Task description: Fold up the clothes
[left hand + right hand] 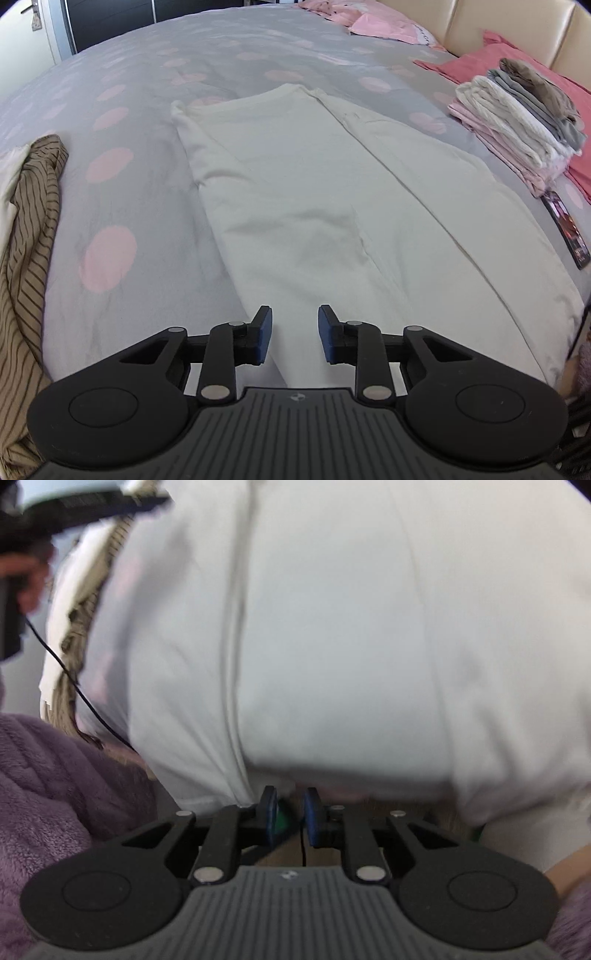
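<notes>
White shirt [295, 192] lies flat beyond the open left tool [295, 334]

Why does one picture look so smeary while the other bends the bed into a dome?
Right wrist view: motion blur smears the white garment. Left wrist view: sharp, evenly daylit, but the fisheye lens bulges the bed and curves its edges.
</notes>
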`<state>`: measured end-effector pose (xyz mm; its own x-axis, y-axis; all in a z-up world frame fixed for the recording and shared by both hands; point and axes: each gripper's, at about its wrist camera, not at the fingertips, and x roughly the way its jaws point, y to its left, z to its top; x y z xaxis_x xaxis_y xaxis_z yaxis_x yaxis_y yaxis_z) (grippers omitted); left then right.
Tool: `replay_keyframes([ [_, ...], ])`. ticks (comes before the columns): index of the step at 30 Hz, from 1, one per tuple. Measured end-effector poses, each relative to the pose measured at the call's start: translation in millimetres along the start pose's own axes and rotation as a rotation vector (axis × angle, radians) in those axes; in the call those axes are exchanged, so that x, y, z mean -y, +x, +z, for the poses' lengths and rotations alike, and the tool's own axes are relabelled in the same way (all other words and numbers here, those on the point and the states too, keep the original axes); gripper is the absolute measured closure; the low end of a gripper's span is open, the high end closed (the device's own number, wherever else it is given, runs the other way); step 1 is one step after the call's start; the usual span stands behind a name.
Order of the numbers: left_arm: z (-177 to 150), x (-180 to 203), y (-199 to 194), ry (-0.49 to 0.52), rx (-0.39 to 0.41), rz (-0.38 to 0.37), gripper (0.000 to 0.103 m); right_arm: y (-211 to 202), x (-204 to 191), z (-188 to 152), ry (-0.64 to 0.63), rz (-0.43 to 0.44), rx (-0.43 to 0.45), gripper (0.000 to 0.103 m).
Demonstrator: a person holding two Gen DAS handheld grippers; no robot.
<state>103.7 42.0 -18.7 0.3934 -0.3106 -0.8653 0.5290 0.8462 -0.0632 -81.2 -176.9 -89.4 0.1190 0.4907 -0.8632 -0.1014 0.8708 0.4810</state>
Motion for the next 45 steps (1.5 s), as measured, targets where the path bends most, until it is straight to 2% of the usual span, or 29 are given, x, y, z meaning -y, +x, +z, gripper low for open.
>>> replay_keyframes([
  [2, -9, 12, -5, 0.036, -0.014, -0.027, 0.079, -11, -1, 0, -0.019, 0.000, 0.055, 0.083],
  [5, -27, 31, -11, 0.059, -0.060, -0.059, 0.081, -19, -5, 2, -0.050, 0.072, 0.109, 0.083],
  [8, -45, 51, -19, 0.096, -0.099, -0.122, 0.087, -21, -12, 5, -0.104, 0.136, 0.138, 0.083],
  [13, -83, 76, -25, 0.144, -0.175, -0.199, 0.088, 2, -32, 13, -0.174, 0.125, 0.083, 0.083],
  [15, -98, 82, -16, 0.161, -0.222, -0.182, 0.088, 13, -32, 13, -0.197, 0.088, 0.059, 0.085],
  [16, -104, 83, -12, 0.169, -0.236, -0.168, 0.088, 17, -32, 14, -0.205, 0.067, 0.049, 0.090],
  [18, -109, 81, -10, 0.154, -0.225, -0.161, 0.088, 21, -32, 15, -0.213, 0.058, 0.037, 0.092],
  [21, -108, 75, -14, 0.103, -0.214, -0.171, 0.088, 16, -34, 14, -0.218, 0.058, 0.043, 0.089],
  [23, -104, 76, -19, 0.112, -0.204, -0.165, 0.088, 9, -34, 14, -0.235, 0.041, 0.049, 0.085],
  [29, -70, 86, -36, 0.091, -0.115, -0.225, 0.087, -30, -19, 24, -0.295, -0.068, 0.065, 0.083],
  [36, -34, 122, -33, 0.134, -0.060, -0.308, 0.087, -98, 47, 29, -0.343, -0.188, 0.124, 0.081],
  [39, -26, 139, -25, 0.169, -0.067, -0.328, 0.086, -114, 80, 24, -0.299, -0.207, 0.107, 0.074],
  [42, -20, 150, -17, 0.192, -0.084, -0.337, 0.085, -122, 106, 17, -0.232, -0.226, 0.107, 0.073],
  [45, -16, 157, -12, 0.208, -0.098, -0.345, 0.085, -122, 120, 9, -0.236, -0.264, 0.110, 0.073],
])
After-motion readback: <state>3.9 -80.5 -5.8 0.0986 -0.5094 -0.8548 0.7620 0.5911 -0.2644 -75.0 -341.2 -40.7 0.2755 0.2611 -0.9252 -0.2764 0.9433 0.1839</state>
